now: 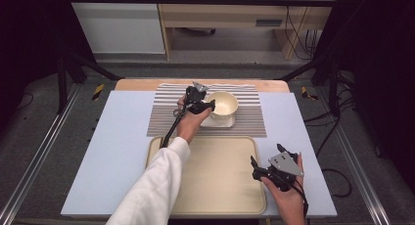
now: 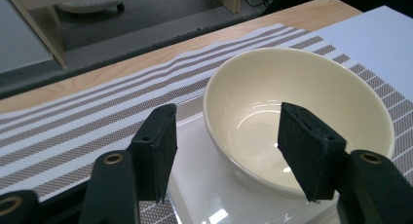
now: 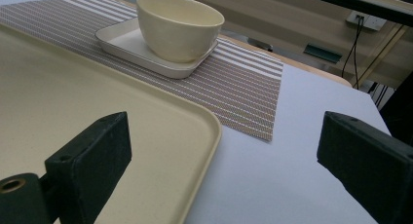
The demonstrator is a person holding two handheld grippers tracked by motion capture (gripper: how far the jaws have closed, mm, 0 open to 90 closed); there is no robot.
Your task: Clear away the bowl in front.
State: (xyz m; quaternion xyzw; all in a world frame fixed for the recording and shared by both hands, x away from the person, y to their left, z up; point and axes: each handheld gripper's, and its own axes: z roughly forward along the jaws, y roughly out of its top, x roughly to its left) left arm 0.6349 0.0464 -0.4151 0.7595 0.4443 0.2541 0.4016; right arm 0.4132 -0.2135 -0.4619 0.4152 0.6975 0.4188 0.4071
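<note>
While my left gripper (image 2: 224, 156) straddled the cream bowl's (image 2: 311, 97) near rim at mid-frame, unclenched, I judged squaring the pads before clamping wise.

We worked in a lab: black frame rails (image 1: 73, 63) flanked the table (image 1: 122, 151), with loose cables (image 1: 298, 34) behind it.
</note>
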